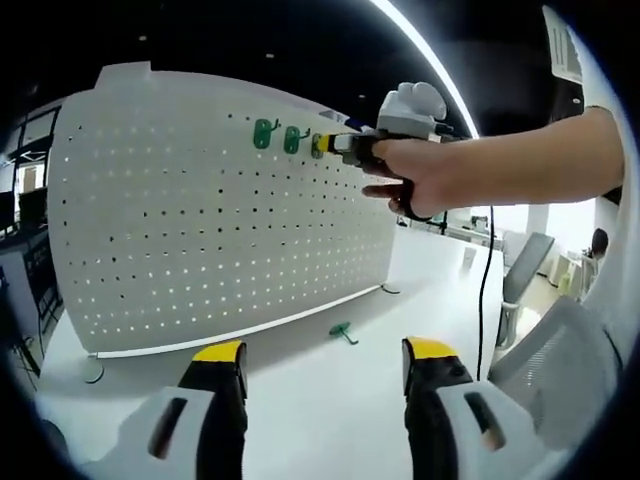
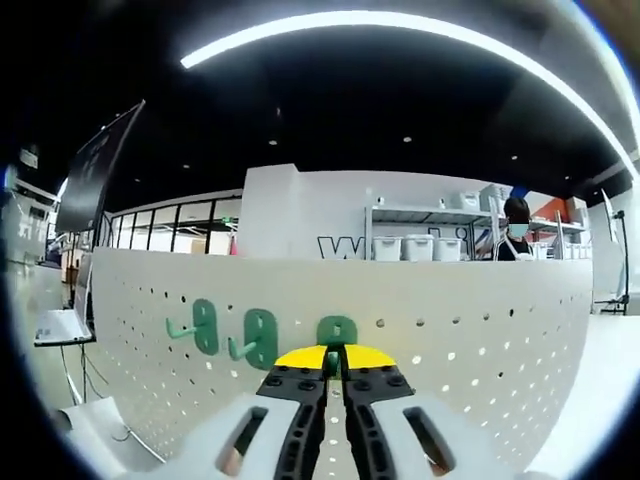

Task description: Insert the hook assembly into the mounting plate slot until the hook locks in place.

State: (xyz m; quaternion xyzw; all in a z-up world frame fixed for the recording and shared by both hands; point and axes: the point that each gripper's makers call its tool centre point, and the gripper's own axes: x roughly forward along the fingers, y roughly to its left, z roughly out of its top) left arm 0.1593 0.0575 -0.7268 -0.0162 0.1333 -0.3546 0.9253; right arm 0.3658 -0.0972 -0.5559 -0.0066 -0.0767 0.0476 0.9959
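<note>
Nearest in the left gripper view, the left tool (image 1: 325,372) hangs over the white table (image 1: 330,400) w/ jaws wide apart, yellow-tipped, holding nothing. Just beyond, a spare green hook (image 1: 342,331) lies flat on the table, near the foot of the pegboard (image 1: 200,230).

Farther back the pegboard, i.e. the mounting plate, stands upright: white, smooth, matte sheet w/ even rows of small round holes, slightly curved by the lens. Along its top row sit two green hooks (image 2: 232,335), small oval backplates w/ a short curved prong, plastic-looking.

Right of them, the right tool (image 2: 335,364), gripped by the person's hand (image 1: 415,180), is pressed up to the board. Its jaws are closed to a thin gap on a third green hook (image 2: 337,330), whose backplate sits against the board just past the yellow tips. Can't tell if its tabs are fully seated.

Step in hand, as I judge it: seating that hook. To do it well, keep the backplate square to the board, line tabs w/ the holes, push straight in, then ease down til it catches; don't twist, don't let go til it sits flush like its neighbours. Left tool could steady the board if it rocks.

Far behind: shelves w/ white bins (image 2: 420,248) and a person.
</note>
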